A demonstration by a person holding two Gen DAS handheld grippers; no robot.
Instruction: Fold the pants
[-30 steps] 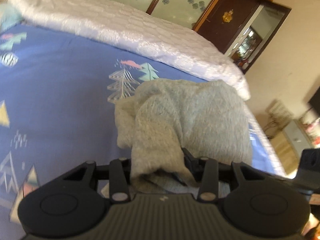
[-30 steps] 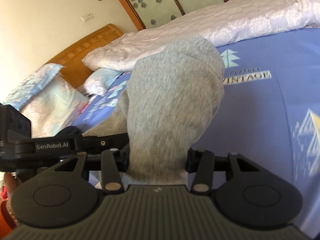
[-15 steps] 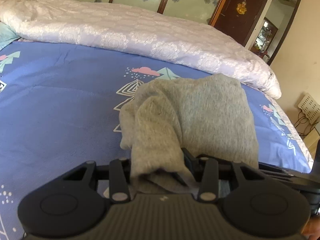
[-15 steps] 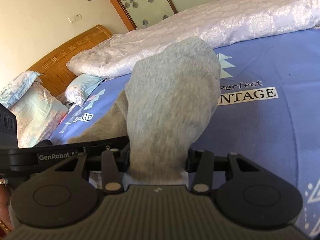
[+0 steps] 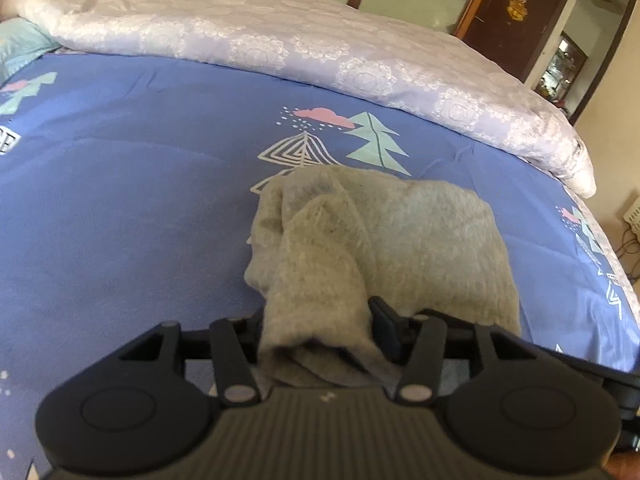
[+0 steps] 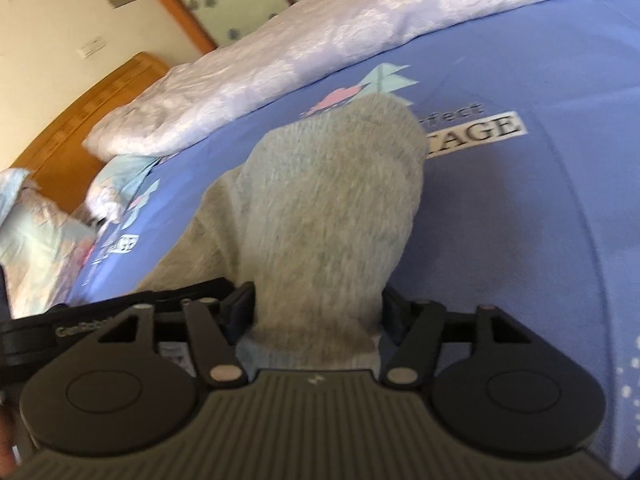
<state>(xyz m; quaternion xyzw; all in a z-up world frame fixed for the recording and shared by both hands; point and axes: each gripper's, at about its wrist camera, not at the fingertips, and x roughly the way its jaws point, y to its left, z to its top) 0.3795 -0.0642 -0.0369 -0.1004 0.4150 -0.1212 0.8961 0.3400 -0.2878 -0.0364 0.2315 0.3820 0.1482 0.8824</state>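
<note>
pants carried lower over bedsheet, headboard right view only

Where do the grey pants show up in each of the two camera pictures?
Left wrist: pants at lower centre, pinched in the left gripper.
Right wrist: pants at centre, pinched in the right gripper.
Shared landmark: white quilt along the blue sheet's far edge.

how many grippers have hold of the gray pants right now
2. The left gripper is clamped on a bunched edge of the gray pants; the right gripper is clamped on another part of them.
</note>
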